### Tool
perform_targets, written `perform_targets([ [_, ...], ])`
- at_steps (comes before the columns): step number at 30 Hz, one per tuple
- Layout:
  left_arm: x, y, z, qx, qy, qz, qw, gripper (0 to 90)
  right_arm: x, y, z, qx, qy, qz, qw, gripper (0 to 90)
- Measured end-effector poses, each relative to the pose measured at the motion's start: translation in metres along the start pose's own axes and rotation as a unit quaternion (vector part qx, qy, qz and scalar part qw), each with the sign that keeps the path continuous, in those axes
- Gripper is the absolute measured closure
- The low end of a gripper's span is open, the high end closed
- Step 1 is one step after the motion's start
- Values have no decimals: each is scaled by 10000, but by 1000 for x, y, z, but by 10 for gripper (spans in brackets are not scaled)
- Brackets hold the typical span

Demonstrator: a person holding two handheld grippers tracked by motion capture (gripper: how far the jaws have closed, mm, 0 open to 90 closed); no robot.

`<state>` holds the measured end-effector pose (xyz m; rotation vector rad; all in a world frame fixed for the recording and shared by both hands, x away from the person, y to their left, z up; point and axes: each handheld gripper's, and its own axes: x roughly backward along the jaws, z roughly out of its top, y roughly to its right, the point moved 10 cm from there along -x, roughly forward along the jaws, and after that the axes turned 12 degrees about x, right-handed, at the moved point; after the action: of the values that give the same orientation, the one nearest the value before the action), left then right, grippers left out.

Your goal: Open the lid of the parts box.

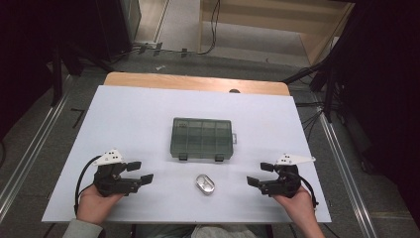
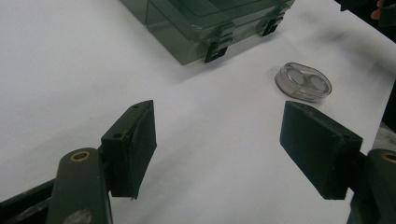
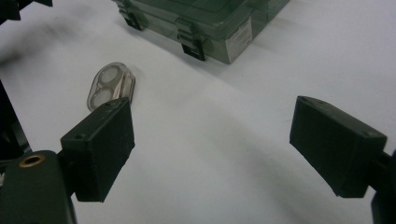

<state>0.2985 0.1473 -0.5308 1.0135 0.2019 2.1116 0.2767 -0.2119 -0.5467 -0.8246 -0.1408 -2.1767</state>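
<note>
High view: small case (image 1: 204, 184) btwn both claws, untouched, apart.

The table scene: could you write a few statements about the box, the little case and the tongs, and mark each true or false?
1. The box is shut. True.
2. The small case lies inside the box. False: it lies on the table, in front of the box.
3. The left tongs are open and empty. True.
4. The right tongs grip the case. False: they are open, with nothing between them.
5. The case lies between the two tongs. True.
</note>
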Motion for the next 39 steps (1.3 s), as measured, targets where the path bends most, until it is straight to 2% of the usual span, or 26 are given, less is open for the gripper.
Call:
perform_targets([
  [3, 0, 0, 0, 1, -12, -14, 10000, 277, -2, 4, 4, 24, -24, -144, 9999, 124],
  [14, 0, 0, -1, 3, -58, 15, 10000, 277, -8, 4, 17, 76, 22, -91, 9999, 124],
  [16, 0, -1, -2, 11, -52, 32, 10000, 277, -9, 5, 18, 91, 13, -69, 9999, 135],
  [17, 0, -2, -1, 28, -48, 38, 10000, 277, -9, 4, 20, 130, 41, 15, 9999, 194],
  [18, 0, -2, -1, 45, -41, 25, 10000, 277, -8, 4, 21, 128, 64, 52, 9999, 207],
  [21, 0, -2, -1, 55, -34, 5, 10000, 277, -9, 6, 26, 86, 135, 46, 9999, 207],
  [39, 0, -1, -1, 41, -48, 6, 10000, 277, -30, 10, 35, 56, -44, 24, 10000, 205],
])
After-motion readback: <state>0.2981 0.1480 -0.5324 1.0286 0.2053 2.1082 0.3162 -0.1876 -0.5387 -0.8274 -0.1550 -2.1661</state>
